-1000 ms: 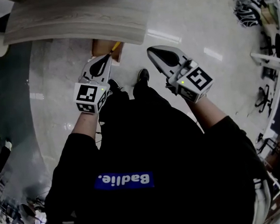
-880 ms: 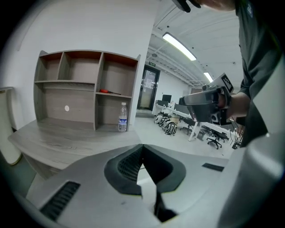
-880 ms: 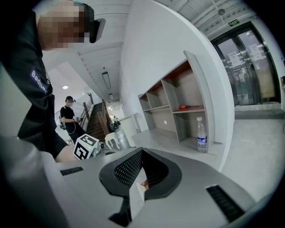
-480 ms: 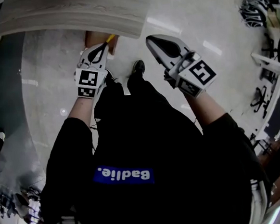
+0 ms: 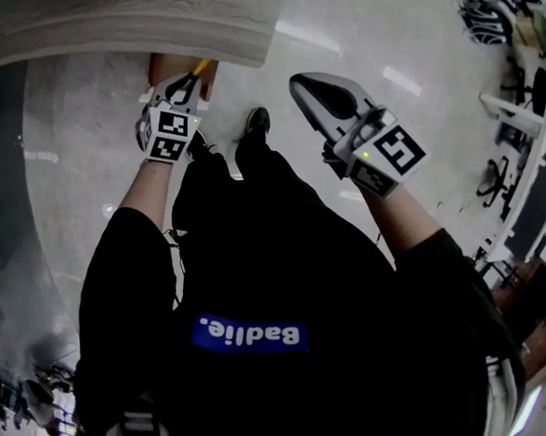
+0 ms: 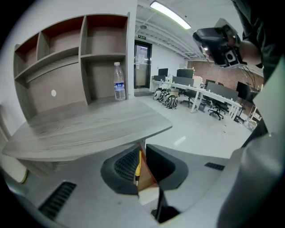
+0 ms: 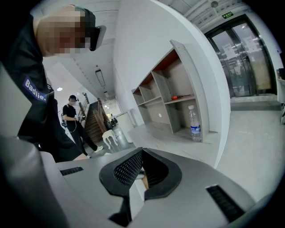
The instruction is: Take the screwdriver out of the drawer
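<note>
- The left tongs (image 5: 184, 81) have gone lower than a second ago. They now look smaller in the head view and sit right by the brown drawer (image 5: 159, 66).
- The drawer is under the edge of the grey surface (image 5: 127, 31).
- The yellow screwdriver (image 6: 137, 164) is between the left tongs, as it was before, and its end pokes out past their tips.
- The left tongs are opening now. There is a gap, and the screwdriver lies against one side only.
- Through that gap you can see the brown drawer just behind the screwdriver.
- The right tongs (image 5: 302, 83) have hardly moved. They hang in the air above the floor, away from the drawer.
- The right tongs are together at the tips with nothing in them.
- A water bottle (image 6: 119, 82) stands on the surface by the shelves.
</note>
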`<act>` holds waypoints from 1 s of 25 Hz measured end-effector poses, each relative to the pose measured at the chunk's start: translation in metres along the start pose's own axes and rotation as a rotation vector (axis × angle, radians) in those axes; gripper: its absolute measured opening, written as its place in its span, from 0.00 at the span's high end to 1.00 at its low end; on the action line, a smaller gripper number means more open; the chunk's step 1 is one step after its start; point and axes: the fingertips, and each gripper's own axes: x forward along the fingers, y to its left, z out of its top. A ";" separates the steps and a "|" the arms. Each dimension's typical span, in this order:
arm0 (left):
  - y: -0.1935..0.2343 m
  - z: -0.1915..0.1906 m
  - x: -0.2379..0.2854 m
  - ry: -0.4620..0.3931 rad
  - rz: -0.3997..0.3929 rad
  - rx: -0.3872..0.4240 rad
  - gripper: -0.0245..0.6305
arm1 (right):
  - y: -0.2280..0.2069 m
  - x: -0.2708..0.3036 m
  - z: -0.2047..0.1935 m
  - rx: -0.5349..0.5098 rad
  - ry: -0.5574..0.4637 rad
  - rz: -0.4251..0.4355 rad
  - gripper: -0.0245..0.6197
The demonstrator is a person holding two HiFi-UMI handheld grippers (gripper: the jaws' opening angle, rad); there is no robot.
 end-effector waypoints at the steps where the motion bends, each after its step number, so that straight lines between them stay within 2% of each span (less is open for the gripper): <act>1: 0.002 -0.008 0.007 0.013 -0.003 0.004 0.89 | -0.002 -0.001 -0.003 0.003 0.006 -0.006 0.91; 8: 0.008 -0.036 0.048 0.100 -0.001 0.014 0.86 | -0.003 -0.005 -0.016 0.024 0.041 -0.008 0.91; 15: 0.011 -0.065 0.073 0.204 -0.005 0.061 0.85 | -0.004 -0.006 -0.021 0.018 0.041 -0.011 0.91; 25: 0.022 -0.094 0.102 0.302 -0.008 0.074 0.82 | -0.016 -0.019 -0.043 0.076 0.065 -0.068 0.91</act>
